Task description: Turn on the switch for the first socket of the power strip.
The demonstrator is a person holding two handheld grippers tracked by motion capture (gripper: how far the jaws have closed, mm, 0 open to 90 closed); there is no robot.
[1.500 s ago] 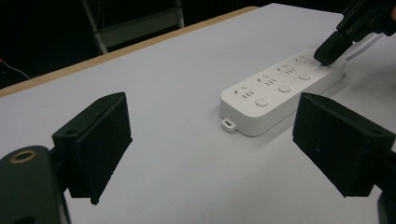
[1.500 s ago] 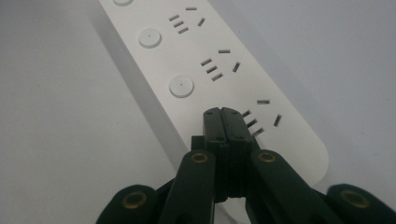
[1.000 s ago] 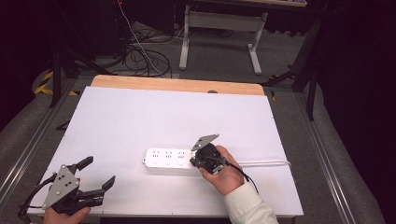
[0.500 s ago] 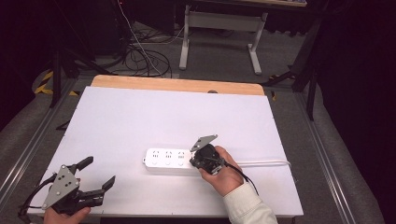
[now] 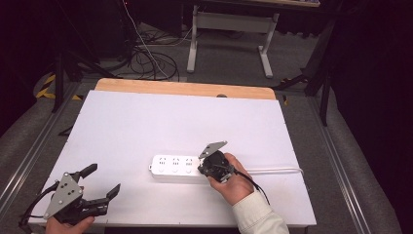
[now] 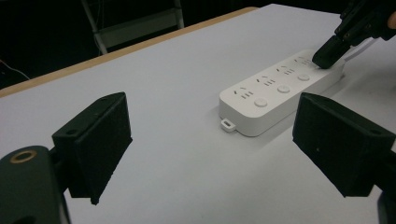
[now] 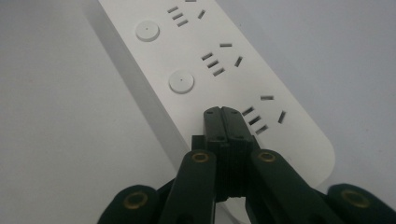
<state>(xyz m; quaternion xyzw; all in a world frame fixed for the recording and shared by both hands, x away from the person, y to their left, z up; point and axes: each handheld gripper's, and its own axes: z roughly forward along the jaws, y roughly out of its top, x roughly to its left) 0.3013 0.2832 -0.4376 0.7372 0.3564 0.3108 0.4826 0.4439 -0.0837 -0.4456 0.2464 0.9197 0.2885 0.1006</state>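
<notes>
Power strip point(image 5: 176, 166) on table point(image 5: 146, 126), closed right gripper point(image 7: 222, 112) pressing it

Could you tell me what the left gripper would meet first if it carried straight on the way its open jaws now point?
Probably the near end of the white plastic power strip; the left gripper faces it across bare white table. Depth is hard to judge.

Black claws point(image 5: 95, 183) with brass screws, grey plates, pale sleeve point(image 5: 258, 217)
</notes>
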